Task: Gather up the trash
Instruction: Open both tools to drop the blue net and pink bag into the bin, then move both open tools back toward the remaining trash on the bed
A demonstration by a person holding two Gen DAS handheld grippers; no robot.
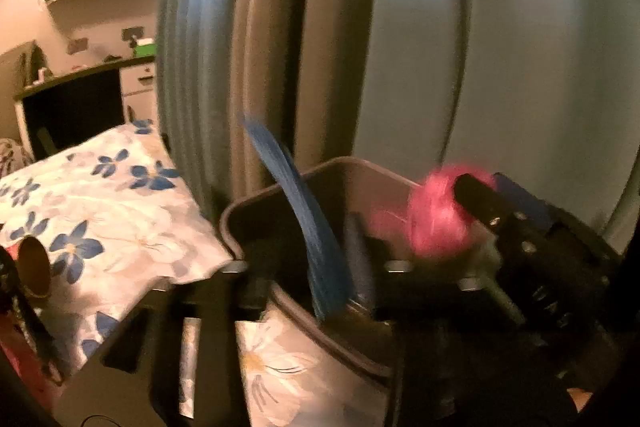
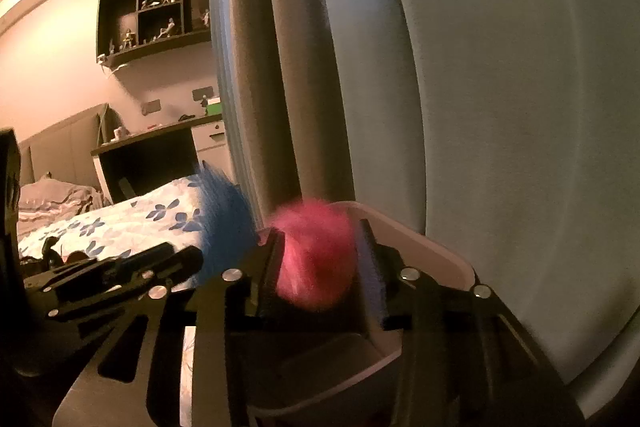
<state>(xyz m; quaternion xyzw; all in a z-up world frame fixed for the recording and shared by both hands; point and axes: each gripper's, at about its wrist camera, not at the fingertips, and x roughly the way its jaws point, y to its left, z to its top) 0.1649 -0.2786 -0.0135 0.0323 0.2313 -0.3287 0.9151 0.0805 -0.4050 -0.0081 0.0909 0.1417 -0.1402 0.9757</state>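
A small bin [image 1: 280, 183] with a pale rim stands beside the bed, against a grey wardrobe. My left gripper [image 1: 312, 267] is shut on a blue strip of trash [image 1: 308, 219] and holds it over the bin's mouth. My right gripper [image 2: 320, 263] is shut on a pink fluffy ball [image 2: 316, 255] and holds it over the same bin [image 2: 432, 251]. In the left wrist view the pink ball [image 1: 432, 215] and the right gripper [image 1: 520, 227] show at the right. In the right wrist view the blue strip [image 2: 224, 211] and the left gripper [image 2: 120, 275] show at the left.
A bed with a white quilt with blue flowers [image 1: 100, 211] lies left of the bin. A brown cardboard tube [image 1: 34, 263] lies on it at the far left. A grey wardrobe [image 2: 500, 107] rises right behind the bin. A desk [image 2: 160, 139] and wall shelves [image 2: 156, 19] stand far back.
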